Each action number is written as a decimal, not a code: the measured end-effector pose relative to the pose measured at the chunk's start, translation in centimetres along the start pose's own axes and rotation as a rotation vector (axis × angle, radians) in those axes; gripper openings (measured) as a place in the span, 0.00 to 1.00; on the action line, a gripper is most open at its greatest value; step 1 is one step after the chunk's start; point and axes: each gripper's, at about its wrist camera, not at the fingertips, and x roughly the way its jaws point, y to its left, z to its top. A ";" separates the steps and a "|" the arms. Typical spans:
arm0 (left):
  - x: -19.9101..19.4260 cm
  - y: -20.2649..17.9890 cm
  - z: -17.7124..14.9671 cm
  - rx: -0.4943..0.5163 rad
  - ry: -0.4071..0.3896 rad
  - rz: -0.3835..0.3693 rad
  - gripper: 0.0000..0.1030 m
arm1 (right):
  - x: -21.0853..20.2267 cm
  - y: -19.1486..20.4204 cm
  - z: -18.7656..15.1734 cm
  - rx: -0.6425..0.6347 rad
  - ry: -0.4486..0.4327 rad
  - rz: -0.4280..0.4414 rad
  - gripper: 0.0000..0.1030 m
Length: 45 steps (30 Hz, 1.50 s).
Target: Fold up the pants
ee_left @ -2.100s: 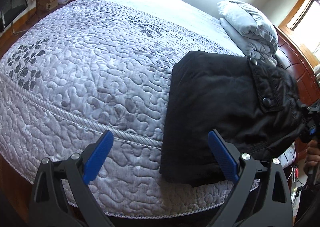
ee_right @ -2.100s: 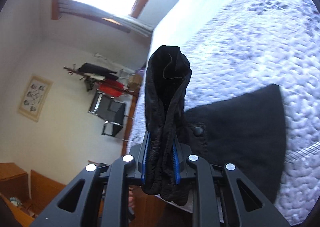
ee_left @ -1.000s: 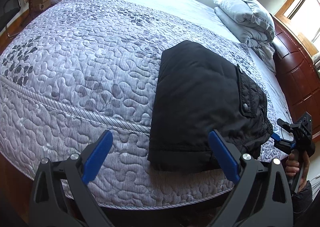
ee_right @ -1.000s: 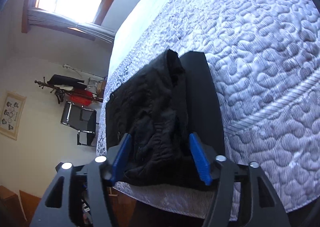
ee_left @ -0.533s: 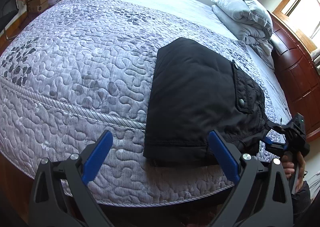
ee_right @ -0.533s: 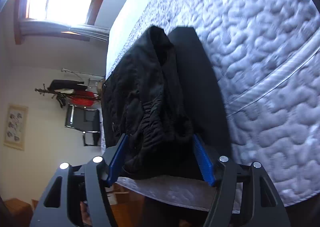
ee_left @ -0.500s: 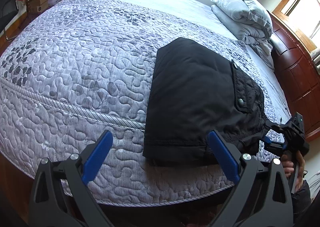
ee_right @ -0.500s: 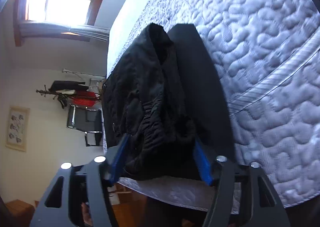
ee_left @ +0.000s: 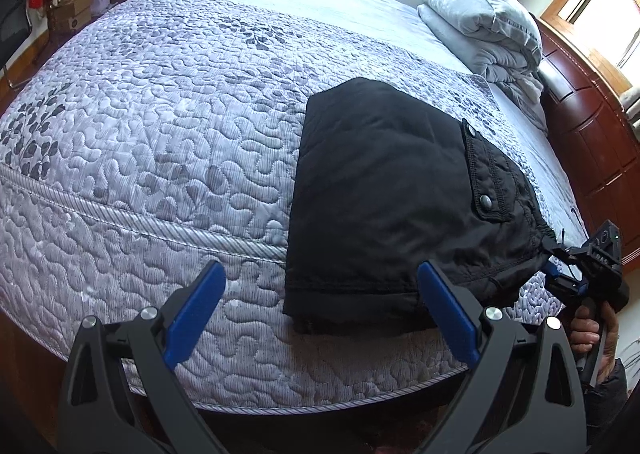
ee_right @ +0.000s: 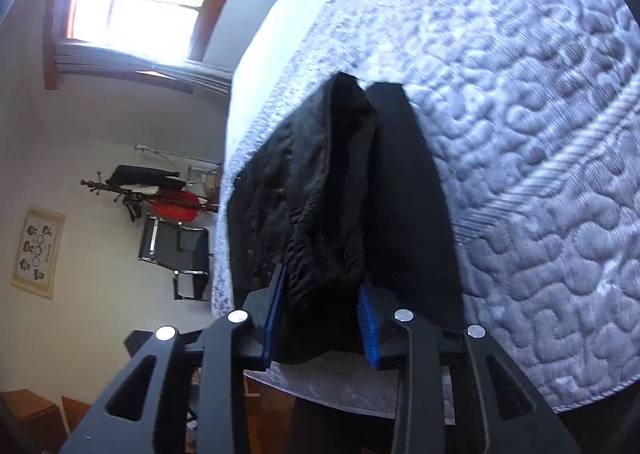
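Black pants [ee_left: 392, 198] lie folded in a rectangle on the quilted bed [ee_left: 160, 134], near its front right corner. A snap-button pocket faces up on the right side. My left gripper [ee_left: 320, 310] is open and empty, just in front of the pants' near left corner. My right gripper [ee_right: 320, 314] has its blue pads against a bunched part of the pants' waistband [ee_right: 324, 254] at the right edge. It also shows in the left wrist view [ee_left: 560, 266], hand-held, at the pants' right end.
A stack of grey pillows [ee_left: 480, 22] lies at the head of the bed. A dark wooden headboard [ee_left: 592, 142] stands on the right. A coat rack [ee_right: 152, 190] and a black chair [ee_right: 176, 246] stand by the far wall.
The right gripper laid the lifted waistband end down on the bed, opened wide, and has now narrowed again around the bunched cloth. The left gripper stayed open.
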 end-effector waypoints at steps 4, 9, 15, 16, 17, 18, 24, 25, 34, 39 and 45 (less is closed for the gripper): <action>0.3 -0.1 0.0 -0.001 0.010 -0.003 0.94 | 0.4 -0.8 -0.1 0.018 0.002 -0.002 0.33; 0.6 0.0 0.2 0.005 0.013 0.005 0.94 | 0.8 -0.2 0.0 -0.011 0.015 -0.023 0.36; 0.5 0.3 1.0 0.044 0.013 0.038 0.94 | 0.4 4.2 -0.6 -0.184 0.004 -0.141 0.57; 0.4 0.4 1.2 0.055 0.016 0.045 0.94 | -0.3 4.9 -0.6 -0.218 -0.014 -0.178 0.73; 0.5 0.5 1.4 0.058 0.024 0.045 0.95 | -0.7 5.4 -0.4 -0.236 -0.026 -0.194 0.81; 0.6 0.7 1.6 0.057 0.042 0.041 0.97 | -1.0 5.7 -0.3 -0.250 -0.030 -0.203 0.83; 2.9 3.7 3.1 -0.130 0.185 -0.241 0.97 | -1.9 5.3 1.3 -0.203 0.009 -0.102 0.91; 3.6 4.6 3.3 -0.180 0.203 -0.260 0.97 | -2.1 4.4 1.6 -0.187 0.012 -0.093 0.91; 7.5 5.7 3.3 -0.196 0.301 -0.254 0.97 | -0.9 0.6 2.6 -0.077 0.049 -0.056 0.91; 9.1 5.1 3.1 -0.201 0.341 -0.296 0.97 | 0.0 0.2 2.7 -0.084 0.079 -0.074 0.91; 11.0 4.0 3.3 -0.208 0.388 -0.376 0.97 | 1.2 0.0 3.1 -0.084 0.112 -0.062 0.91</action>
